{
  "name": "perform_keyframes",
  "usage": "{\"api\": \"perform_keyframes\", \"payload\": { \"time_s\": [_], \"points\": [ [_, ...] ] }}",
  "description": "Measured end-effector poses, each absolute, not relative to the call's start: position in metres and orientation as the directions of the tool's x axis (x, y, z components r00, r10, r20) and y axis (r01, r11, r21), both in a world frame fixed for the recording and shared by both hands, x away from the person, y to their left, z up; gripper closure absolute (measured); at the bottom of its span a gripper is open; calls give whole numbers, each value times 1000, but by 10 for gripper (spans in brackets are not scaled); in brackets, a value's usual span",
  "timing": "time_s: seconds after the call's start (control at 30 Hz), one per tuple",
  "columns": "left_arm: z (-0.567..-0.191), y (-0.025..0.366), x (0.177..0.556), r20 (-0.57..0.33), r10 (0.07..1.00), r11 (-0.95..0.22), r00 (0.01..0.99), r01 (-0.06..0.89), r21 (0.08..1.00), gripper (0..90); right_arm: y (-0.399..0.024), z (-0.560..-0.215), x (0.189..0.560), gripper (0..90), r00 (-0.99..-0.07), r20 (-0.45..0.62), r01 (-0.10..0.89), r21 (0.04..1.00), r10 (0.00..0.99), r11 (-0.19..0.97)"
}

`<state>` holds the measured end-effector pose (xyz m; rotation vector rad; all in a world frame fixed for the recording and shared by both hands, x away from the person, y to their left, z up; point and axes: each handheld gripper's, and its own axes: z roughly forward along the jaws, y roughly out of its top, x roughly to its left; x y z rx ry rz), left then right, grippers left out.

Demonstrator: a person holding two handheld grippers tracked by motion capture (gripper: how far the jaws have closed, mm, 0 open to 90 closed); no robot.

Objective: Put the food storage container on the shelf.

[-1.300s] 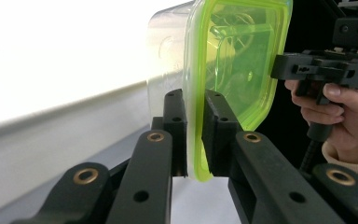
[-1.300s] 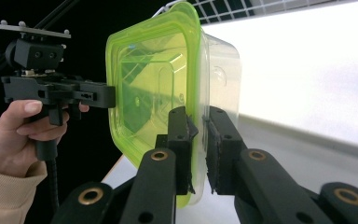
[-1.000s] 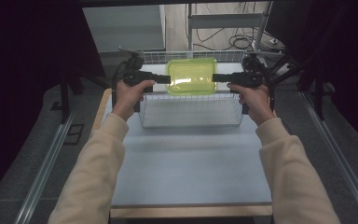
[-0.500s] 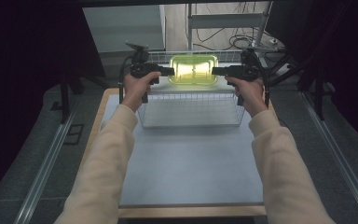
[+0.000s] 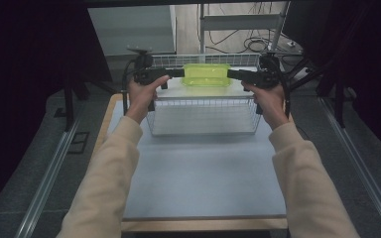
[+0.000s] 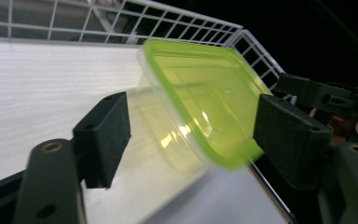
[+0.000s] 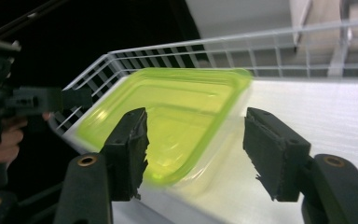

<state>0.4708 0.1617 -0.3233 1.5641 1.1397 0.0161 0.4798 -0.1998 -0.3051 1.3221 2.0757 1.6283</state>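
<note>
Wire basket [image 5: 203, 116]: green-lidded container [image 5: 206, 75] between opened tongs.

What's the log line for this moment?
container: in wire basket | left gripper: open, just released | right gripper: open, just released
</note>
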Motion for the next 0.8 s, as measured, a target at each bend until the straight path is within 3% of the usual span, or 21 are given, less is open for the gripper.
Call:
{"api": "perform_keyframes", "payload": {
  "time_s": [0.17,0.5,0.67,0.8],
  "points": [
    [-329,170,419,-476,649,61,593,584,810,235,-210,-310,436,314,-672,266,438,895,691,82],
    [-389,172,315,-417,627,-29,658,555,832,225,-245,-380,355,254,-715,219,405,904,664,137],
    [-418,168,297,-382,644,-78,663,553,829,224,-259,-415,331,231,-716,213,415,896,665,160],
    [-429,167,294,-371,647,-93,666,552,828,224,-263,-423,326,209,-710,201,411,897,675,165]
  ]
}}
